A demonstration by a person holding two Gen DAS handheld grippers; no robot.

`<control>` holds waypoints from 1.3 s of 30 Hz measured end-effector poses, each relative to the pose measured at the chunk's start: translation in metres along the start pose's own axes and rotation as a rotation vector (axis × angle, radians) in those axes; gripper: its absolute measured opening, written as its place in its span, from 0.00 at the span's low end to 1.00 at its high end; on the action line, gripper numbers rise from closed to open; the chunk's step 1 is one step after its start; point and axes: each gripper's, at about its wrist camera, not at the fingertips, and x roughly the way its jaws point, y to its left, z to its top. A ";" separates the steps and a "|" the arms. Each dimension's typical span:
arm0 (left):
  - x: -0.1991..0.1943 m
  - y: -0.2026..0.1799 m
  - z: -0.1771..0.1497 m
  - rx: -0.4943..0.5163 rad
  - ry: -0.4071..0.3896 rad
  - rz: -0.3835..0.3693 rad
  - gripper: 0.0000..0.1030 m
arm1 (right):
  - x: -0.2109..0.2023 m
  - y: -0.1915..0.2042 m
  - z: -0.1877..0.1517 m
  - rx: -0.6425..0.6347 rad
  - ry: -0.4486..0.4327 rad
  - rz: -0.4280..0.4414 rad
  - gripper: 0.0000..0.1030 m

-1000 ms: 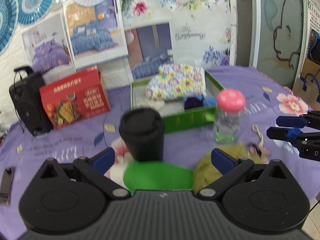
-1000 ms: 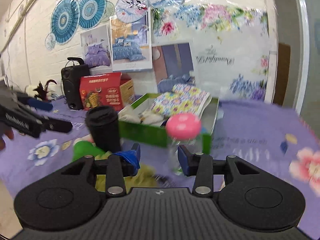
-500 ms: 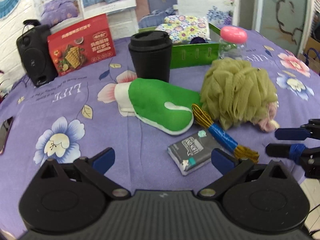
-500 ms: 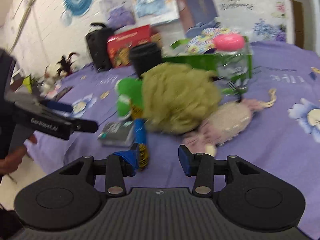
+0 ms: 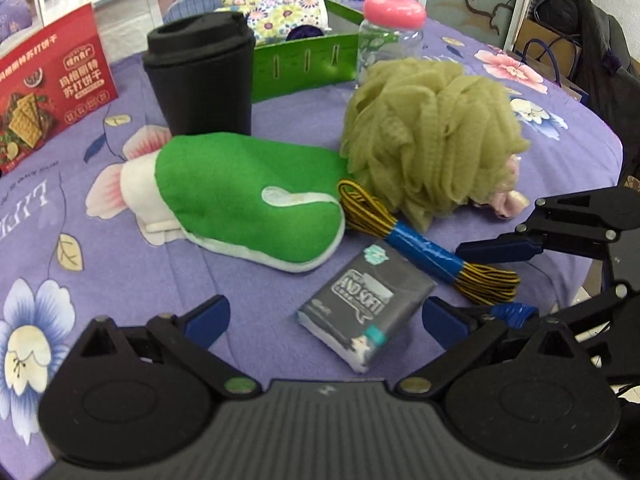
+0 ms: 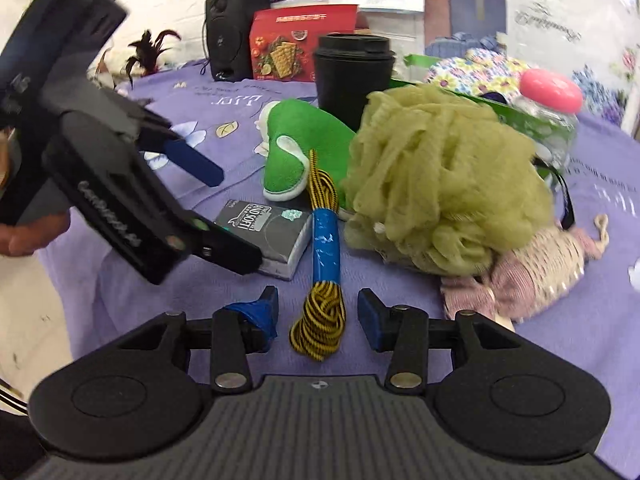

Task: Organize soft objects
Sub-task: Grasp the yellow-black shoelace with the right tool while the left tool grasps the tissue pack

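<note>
A green mitt, an olive bath pouf, a pink knitted pouch and a grey tissue pack lie on the purple floral cloth. A yellow-black cord bundle with blue tape lies between them. My left gripper is open, the tissue pack just ahead between its fingers. My right gripper is open, its fingers either side of the cord's near end. A green box behind holds floral fabric.
A black lidded cup stands behind the mitt. A clear jar with a pink lid stands by the green box. A red cracker box and a black speaker stand at the back left. The table edge is at the right.
Both grippers have tipped down from the back of the table and come closer to the objects on the cloth. The right gripper now straddles the cord's end. Both stay open.
</note>
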 end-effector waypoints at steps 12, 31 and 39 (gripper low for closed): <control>0.005 -0.001 -0.001 -0.024 0.004 -0.032 0.89 | 0.004 0.007 -0.006 -0.019 -0.034 -0.053 0.32; -0.024 -0.018 -0.015 -0.115 0.028 -0.012 0.44 | -0.023 -0.009 -0.017 0.171 -0.090 0.134 0.00; -0.014 -0.017 -0.019 -0.088 0.038 0.026 0.55 | -0.005 0.022 -0.009 -0.049 -0.035 -0.001 0.15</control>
